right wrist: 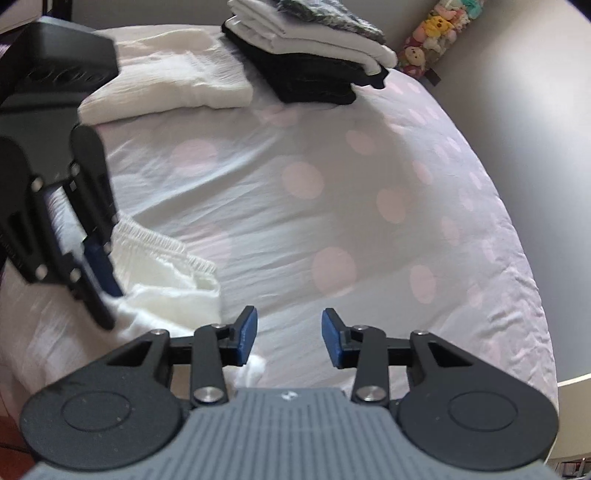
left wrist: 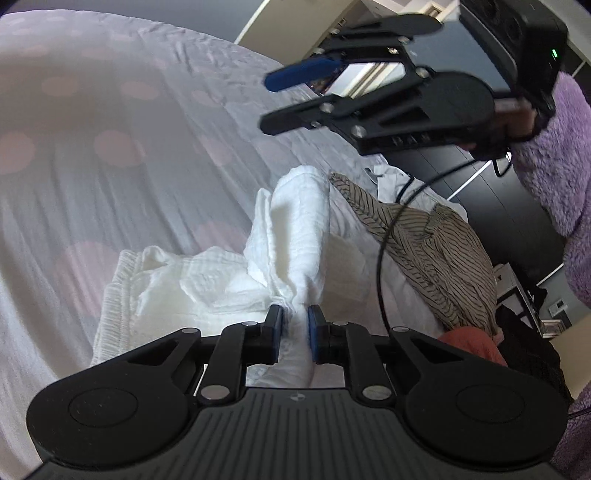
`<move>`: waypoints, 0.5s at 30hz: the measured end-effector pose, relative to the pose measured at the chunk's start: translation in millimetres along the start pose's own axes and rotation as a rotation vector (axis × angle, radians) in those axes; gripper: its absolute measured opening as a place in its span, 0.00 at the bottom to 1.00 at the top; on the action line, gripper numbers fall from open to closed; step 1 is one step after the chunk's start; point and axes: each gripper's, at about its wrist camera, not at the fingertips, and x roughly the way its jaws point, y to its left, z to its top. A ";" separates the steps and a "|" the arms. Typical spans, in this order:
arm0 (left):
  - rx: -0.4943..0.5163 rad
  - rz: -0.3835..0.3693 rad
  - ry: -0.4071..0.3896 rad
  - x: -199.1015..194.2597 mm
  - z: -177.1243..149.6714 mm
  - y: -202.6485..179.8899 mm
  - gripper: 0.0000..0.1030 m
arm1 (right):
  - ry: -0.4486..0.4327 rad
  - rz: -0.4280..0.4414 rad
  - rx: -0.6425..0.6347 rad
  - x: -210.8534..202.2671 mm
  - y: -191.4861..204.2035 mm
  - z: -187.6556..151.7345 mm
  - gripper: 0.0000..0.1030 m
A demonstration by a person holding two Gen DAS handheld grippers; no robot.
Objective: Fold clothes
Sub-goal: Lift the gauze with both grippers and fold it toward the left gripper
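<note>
the left claw pinches a bunched fold of the white garment, its blue pads pressed against the cloth from both sides with the fabric gathered into a narrow ridge between them. the rest of that garment spreads out ahead and to the left of this claw on the bed, with its gathered elastic waistband lying at the far left edge of the cloth. to the right of the left claw, past a thin black cable, lies a crumpled striped garment, and nearer the claw's right side a bit of reddish cloth shows.

the right claw is spread, its blue pads apart with nothing between them; only the dotted bed cover lies beyond the gap. in the left wrist view this right claw hangs above and to the right of the left one, clear of the cloth, and a fuzzy purple sleeve is behind it.

from the right claw, the white garment sits just ahead to its left, where the left claw comes down onto it. farther ahead of the right claw lies a folded cream piece, and beside that a stack of folded clothes, black beneath and white above. a row of plush toys stands by the wall beyond the stack.
</note>
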 end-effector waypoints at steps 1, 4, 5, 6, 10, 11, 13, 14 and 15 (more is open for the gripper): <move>0.010 -0.010 0.009 2.1 -1.8 -3.9 0.17 | 0.003 0.014 0.019 3.0 -2.5 4.0 0.42; 0.022 -0.043 0.026 4.8 -5.0 -9.6 0.17 | 0.037 0.097 0.049 22.8 -0.3 13.2 0.42; 0.027 -0.048 0.029 5.0 -5.8 -11.2 0.17 | 0.053 0.129 0.050 30.2 3.8 14.0 0.42; 0.027 -0.047 0.030 5.1 -6.3 -11.7 0.17 | 0.071 0.165 0.048 38.0 8.8 14.3 0.40; 0.033 -0.066 0.020 2.4 -5.9 -13.9 0.17 | 0.212 0.344 0.020 64.5 25.9 7.2 0.22; 0.036 -0.076 0.014 0.9 -5.2 -14.6 0.17 | 0.246 0.370 0.007 68.2 28.7 4.3 0.22; 0.037 -0.110 0.004 -1.7 -4.2 -15.6 0.12 | 0.303 0.410 -0.002 72.7 29.5 -1.5 0.22; 0.034 -0.135 -0.001 -2.7 -3.8 -15.9 0.11 | 0.326 0.431 -0.002 72.9 28.5 -4.6 0.22; 0.035 -0.145 -0.004 -3.2 -3.6 -16.7 0.11 | 0.341 0.450 0.002 71.6 27.3 -7.3 0.22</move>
